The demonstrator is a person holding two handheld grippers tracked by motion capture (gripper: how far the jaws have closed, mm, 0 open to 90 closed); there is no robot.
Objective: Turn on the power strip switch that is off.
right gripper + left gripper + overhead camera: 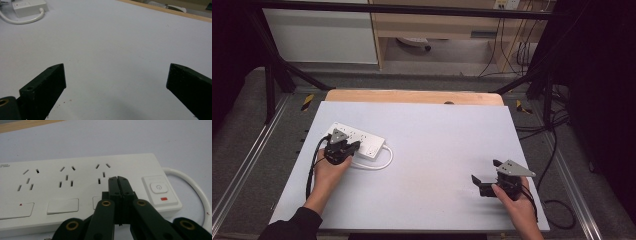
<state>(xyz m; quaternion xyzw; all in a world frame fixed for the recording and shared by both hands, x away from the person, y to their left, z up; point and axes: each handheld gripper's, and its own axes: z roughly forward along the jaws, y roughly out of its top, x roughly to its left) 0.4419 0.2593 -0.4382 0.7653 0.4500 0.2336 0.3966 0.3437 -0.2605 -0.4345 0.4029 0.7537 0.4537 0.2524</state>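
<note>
1. High view: a white power strip lies on the pale grey table, toward its left side. The left gripper sits at the strip's near edge with its jaws pressed together, over the strip's top. The strip's white cable loops out from its right end. The right gripper rests well to the right of the strip, jaws spread wide with nothing between them.
2. Left gripper view: the closed jaws point at the power strip, their tips over its top face, just left of its power button and below the third socket. A red indicator sits under the button.
3. Right gripper view: both black jaws stand far apart over bare table; the power strip's end and its cable lie far off at upper left.
</note>
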